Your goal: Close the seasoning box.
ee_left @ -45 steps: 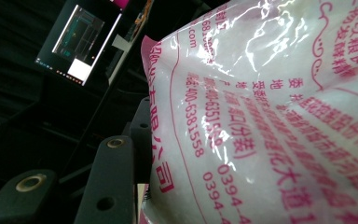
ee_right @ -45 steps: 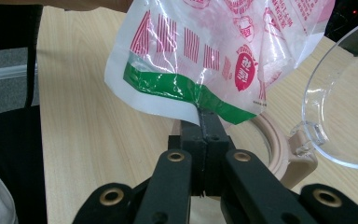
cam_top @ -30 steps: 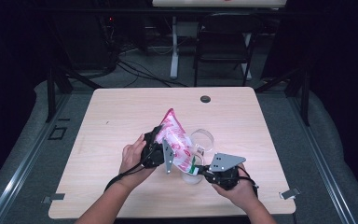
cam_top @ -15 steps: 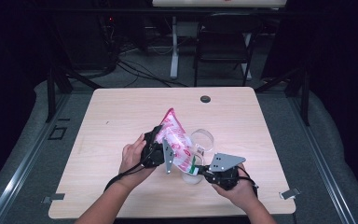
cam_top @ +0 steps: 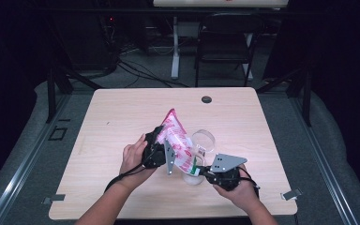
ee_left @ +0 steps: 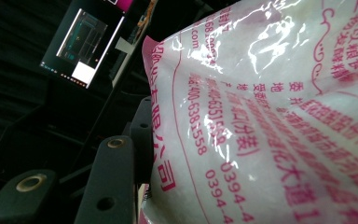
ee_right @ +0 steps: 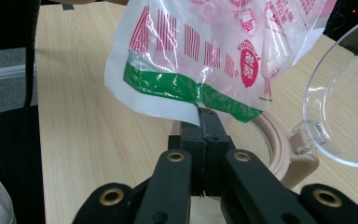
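Note:
A white plastic bag [cam_top: 177, 139] with pink print and a green stripe hangs tilted over the table's front middle. My left gripper [cam_top: 163, 149] is shut on the bag's full body [ee_left: 270, 116]; one black finger [ee_left: 142, 123] presses its side and the other is hidden behind it. My right gripper [cam_top: 198, 170] is shut on the bag's lower edge [ee_right: 191, 51], its jaws [ee_right: 208, 116] pinching just under the green stripe. Below the bag stands a clear jar [cam_top: 193, 178] with a beige rim [ee_right: 279, 149], its clear hinged lid [ee_right: 349, 93] swung open.
The wooden table [cam_top: 122, 117] has a small black round cap [cam_top: 206, 99] near its far edge. A chair [cam_top: 225, 33] and cables stand on the floor beyond the table. Both of the person's forearms come in from the front edge.

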